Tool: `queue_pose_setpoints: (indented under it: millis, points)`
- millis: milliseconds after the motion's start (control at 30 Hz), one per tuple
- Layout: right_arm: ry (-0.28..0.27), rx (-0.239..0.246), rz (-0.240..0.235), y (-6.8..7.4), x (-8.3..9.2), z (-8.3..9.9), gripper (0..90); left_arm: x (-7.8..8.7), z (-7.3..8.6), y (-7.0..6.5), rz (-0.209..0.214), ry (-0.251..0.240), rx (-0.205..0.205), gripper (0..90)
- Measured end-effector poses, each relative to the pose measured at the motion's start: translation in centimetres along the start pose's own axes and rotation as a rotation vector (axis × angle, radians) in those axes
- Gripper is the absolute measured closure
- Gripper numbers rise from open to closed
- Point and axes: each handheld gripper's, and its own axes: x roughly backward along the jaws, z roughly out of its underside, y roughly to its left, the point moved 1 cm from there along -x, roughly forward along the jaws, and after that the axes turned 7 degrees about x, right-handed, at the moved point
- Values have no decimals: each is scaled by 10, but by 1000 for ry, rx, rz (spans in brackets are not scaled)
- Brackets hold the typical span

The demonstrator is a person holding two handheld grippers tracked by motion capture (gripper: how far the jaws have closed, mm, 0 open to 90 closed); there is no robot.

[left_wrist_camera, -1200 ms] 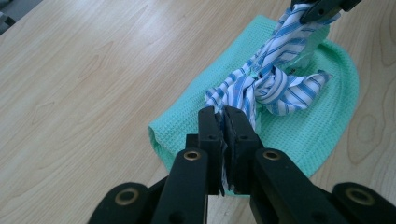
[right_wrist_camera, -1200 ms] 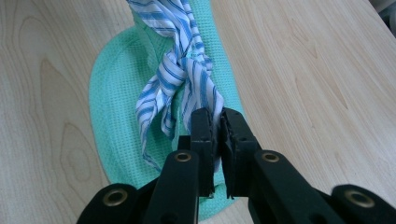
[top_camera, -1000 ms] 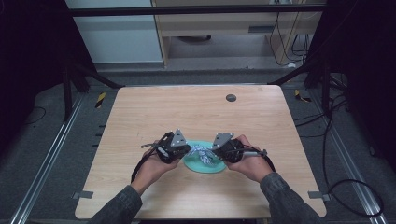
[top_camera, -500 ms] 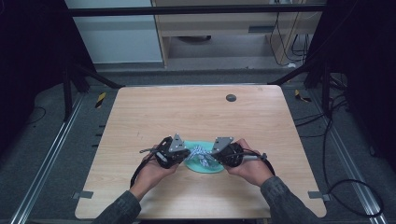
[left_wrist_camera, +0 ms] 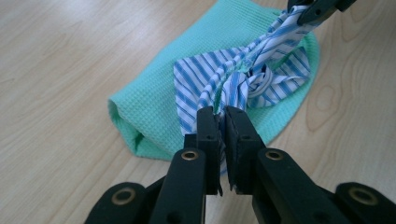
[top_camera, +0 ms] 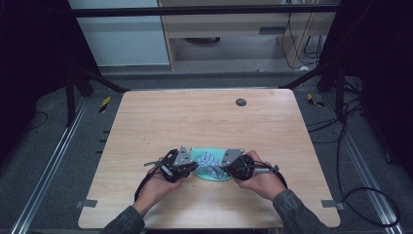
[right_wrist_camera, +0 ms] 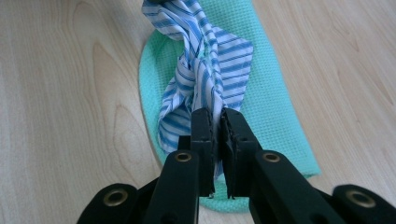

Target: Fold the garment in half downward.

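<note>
A green waffle-weave cloth [top_camera: 210,165] lies flat on the wooden table [top_camera: 195,122], toward its near edge. On top of the green cloth sits a blue-and-white striped cloth [left_wrist_camera: 243,79], twisted into a rope. The left gripper [left_wrist_camera: 219,123] has its jaws closed to a narrow gap, pinching 1 end of the striped cloth. The right gripper [right_wrist_camera: 217,122] clamps the other end likewise. Where each end sits between the jaws is hidden. No containers appear.

Striped cloth [top_camera: 210,161] on towel [top_camera: 213,172], towel near table's [top_camera: 195,117] front edge, between both grippers.
</note>
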Motion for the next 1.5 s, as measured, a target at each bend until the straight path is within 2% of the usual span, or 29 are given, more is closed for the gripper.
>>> queue_pose_setpoints:
  millis: [367, 467, 600, 733, 833, 900, 1100, 1500]
  points:
    - [-4, 1, -22, 10, -3, 5, 837, 6, 9, -6, 11, -4, 7, 844]
    - [-6, 4, -26, 12, -3, 5, 838, 9, 10, -8, -4, -25, 8, 772]
    - [-7, 6, -30, 13, -3, 6, 838, 8, 9, -7, -35, -47, 6, 598]
    - [-12, 3, -39, 14, -3, 6, 838, 1, 10, -7, -11, -23, -2, 530]
    - [-12, 4, -43, 16, -3, 8, 837, -3, 12, -9, 4, -7, -12, 546]
    - [-12, 4, -44, 17, -3, 9, 837, -4, 13, -10, 1, -5, -16, 593]
    - [-17, 1, -52, 21, -4, 13, 837, -2, 14, -12, -4, -9, -44, 815]
    - [-3, 19, -79, 34, -5, 20, 841, 0, 27, -24, 50, 53, -100, 848]
